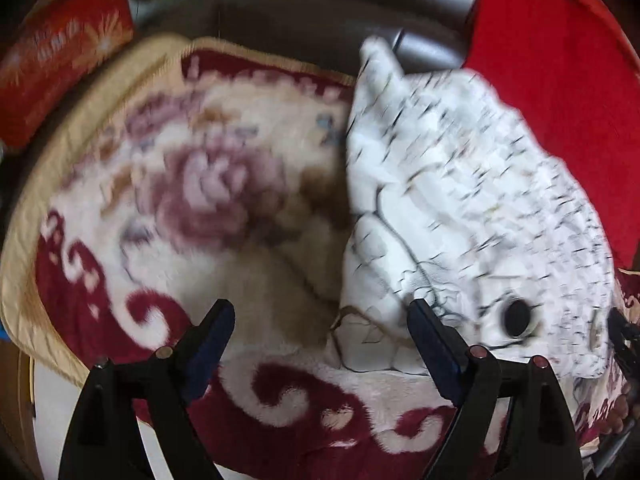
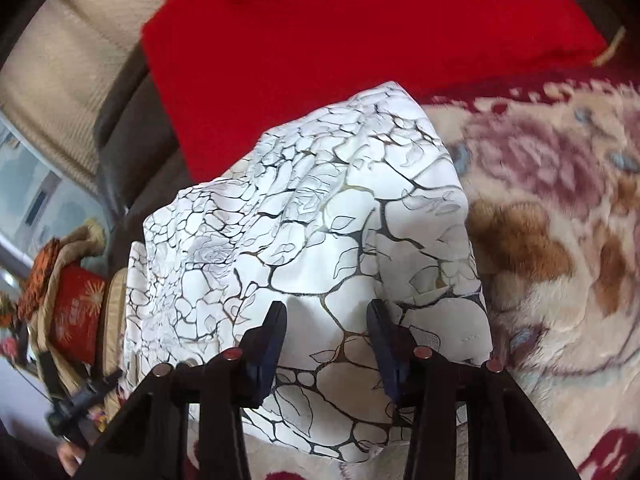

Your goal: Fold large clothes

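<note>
Garment [image 2: 304,216], white with black veining, lay bunched on the floral blanket [image 1: 208,200] beneath your right gripper [image 2: 327,322], jaws parted; your left gripper [image 1: 320,320] gaped wide beside it, holding nothing.

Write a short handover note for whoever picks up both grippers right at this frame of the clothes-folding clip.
Left gripper: open, empty, hovering over the floral blanket; its right finger sits at the near edge of the white patterned garment.
Right gripper: open, above the garment's near part, gripping nothing.
Garment: lies bunched in a compact heap on the blanket, beside the red cloth; a black button shows near its front edge.
Done: it looks partly gathered or folded, though the left view is blurred.
Left: probably grip an edge, finish the folds and flatten.
</note>
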A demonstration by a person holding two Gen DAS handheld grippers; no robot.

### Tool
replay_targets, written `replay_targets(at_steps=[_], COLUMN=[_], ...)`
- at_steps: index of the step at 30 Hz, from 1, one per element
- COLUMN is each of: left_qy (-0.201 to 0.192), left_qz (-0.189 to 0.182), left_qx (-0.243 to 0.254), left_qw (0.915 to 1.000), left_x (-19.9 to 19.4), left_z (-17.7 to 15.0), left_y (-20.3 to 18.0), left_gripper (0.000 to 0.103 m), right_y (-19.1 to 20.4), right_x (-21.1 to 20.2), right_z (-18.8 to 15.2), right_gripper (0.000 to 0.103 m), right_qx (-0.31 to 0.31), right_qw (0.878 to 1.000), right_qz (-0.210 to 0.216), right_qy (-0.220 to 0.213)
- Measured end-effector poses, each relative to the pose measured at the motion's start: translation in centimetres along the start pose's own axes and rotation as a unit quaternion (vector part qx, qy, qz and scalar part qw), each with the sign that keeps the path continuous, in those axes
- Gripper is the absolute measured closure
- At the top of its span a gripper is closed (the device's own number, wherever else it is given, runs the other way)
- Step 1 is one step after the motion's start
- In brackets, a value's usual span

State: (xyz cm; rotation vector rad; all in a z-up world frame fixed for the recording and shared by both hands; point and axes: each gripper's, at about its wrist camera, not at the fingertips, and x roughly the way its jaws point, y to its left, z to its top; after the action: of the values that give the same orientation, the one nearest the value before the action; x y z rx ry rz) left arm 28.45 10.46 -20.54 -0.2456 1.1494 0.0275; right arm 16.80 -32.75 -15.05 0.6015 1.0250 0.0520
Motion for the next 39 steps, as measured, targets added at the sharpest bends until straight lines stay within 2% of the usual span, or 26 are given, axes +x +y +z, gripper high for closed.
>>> replay_targets(at_steps=[3, 5, 10, 13, 16, 19, 23, 24, 27, 30, 32, 34, 36, 37, 39], left_qy=[0.024, 0.014, -0.087, -0.118, -0.113, -0.092, -0.030, -0.023, -0.040, -0.058, -0.056, -0.047, -0.045, -0.043, -0.042], left_qz=[-0.004, 0.021, 0.022, 0.015, 0.012, 0.016, 0.064, 0.074, 0.085, 0.075, 0.072, 0.080, 0.086, 0.084, 0.080], left_qx=[-0.017, -0.025, -0.006, 0.018, 0.032, 0.038, 0.037, 0.036, 0.023, 0.000, -0.002, 0.004, 0.007, 0.007, 0.009], left_qw=[0.9996, 0.9994, 0.9959, 0.9927, 0.9931, 0.9949, 0.9968, 0.9964, 0.9953, 0.9955, 0.9958, 0.9957, 0.9953, 0.9955, 0.9959], left_x=[1.5, 0.7, -4.6, -6.2, -5.3, -2.7, 3.2, 4.1, 4.5, 4.1, 4.3, 5.1, 5.7, 5.9, 5.8], left_z=[0.3, 0.7, 1.8, 2.7, 3.5, 3.7, 4.3, 4.5, 4.8, 5.6, 5.9, 6.2, 6.4, 6.5, 6.6], left_y=[0.1, -0.2, -3.5, -6.9, -10.5, -13.5, -15.2, -15.3, -15.2, -15.0, -15.1, -14.9, -14.6, -14.5, -14.3], left_gripper=[0.015, 0.015, 0.015, 0.015, 0.015, 0.015, 0.015, 0.015, 0.013, 0.013, 0.013, 0.013, 0.013, 0.013, 0.013], right_y=[0.4, 0.5, 1.1, 2.8, 4.1, 4.5, 2.9, 3.0, 4.2, 5.0, 5.2, 4.6, 3.0, 2.2, 1.6], right_x=[-0.5, -1.3, -3.5, -3.5, -2.6, 0.0, 3.8, 3.9, 3.6, 3.8, 4.1, 4.9, 6.4, 7.3, 7.4], right_z=[0.3, 0.5, 1.3, 2.3, 2.9, 3.0, 2.9, 3.1, 3.7, 4.8, 5.5, 6.2, 7.1, 7.3, 7.4], right_gripper=[0.057, 0.057, 0.056, 0.056, 0.056, 0.056, 0.058, 0.058, 0.058, 0.057, 0.057, 0.057, 0.058, 0.058, 0.058], right_qx=[0.008, 0.016, 0.033, 0.024, 0.025, 0.019, 0.036, 0.033, 0.002, -0.011, -0.018, -0.007, 0.026, 0.044, 0.061], right_qw=[1.000, 1.000, 0.998, 0.997, 0.996, 0.997, 0.999, 0.999, 1.000, 0.999, 0.998, 0.999, 0.999, 0.999, 0.998], right_qz=[-0.007, 0.000, 0.046, 0.049, 0.050, 0.040, 0.014, 0.015, 0.012, 0.024, 0.029, 0.021, 0.011, 0.017, 0.032], right_qy=[0.012, 0.009, -0.033, -0.056, -0.074, -0.060, -0.003, -0.004, -0.020, -0.036, -0.048, -0.047, -0.022, -0.008, -0.009])
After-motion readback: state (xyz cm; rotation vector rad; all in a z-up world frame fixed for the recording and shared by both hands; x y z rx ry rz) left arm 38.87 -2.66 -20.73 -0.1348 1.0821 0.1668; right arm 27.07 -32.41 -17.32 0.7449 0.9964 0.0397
